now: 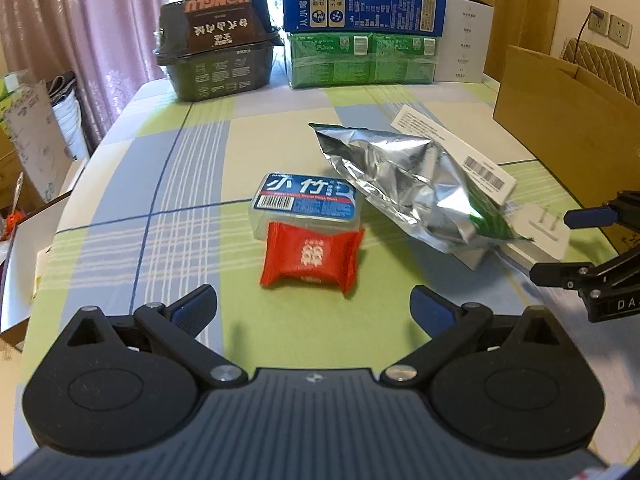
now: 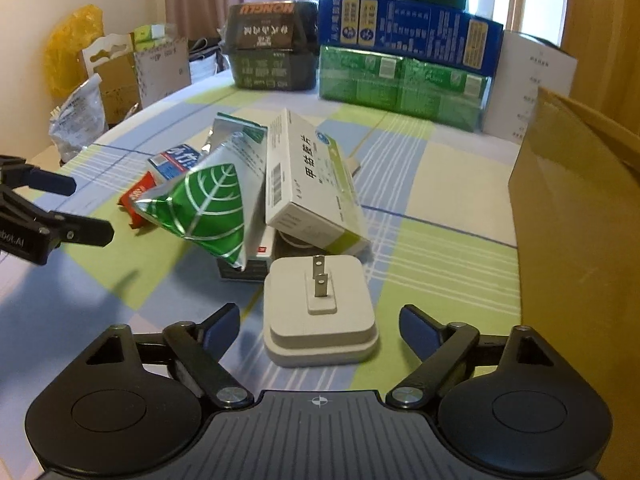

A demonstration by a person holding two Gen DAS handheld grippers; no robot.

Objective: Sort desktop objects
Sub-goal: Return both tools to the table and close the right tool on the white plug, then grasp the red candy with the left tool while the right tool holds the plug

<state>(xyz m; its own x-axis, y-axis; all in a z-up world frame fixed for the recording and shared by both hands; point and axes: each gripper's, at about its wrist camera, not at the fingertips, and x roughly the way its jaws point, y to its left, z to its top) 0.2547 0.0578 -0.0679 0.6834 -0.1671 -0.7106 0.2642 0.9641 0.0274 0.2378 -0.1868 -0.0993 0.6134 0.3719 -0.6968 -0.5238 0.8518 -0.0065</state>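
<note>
Right gripper [image 2: 320, 330] wide open, empty, straddling white charger [image 2: 320, 312] low centre; likely rigid, light, smooth: grip flat sides, below prongs. Left gripper [image 1: 314, 310] open, empty.

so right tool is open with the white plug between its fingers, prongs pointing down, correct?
Not quite. The right tool is open and the white plug sits between its fingers, but the prongs point up, not down. The right wrist view shows both metal blades standing on the plug's top face.
</note>
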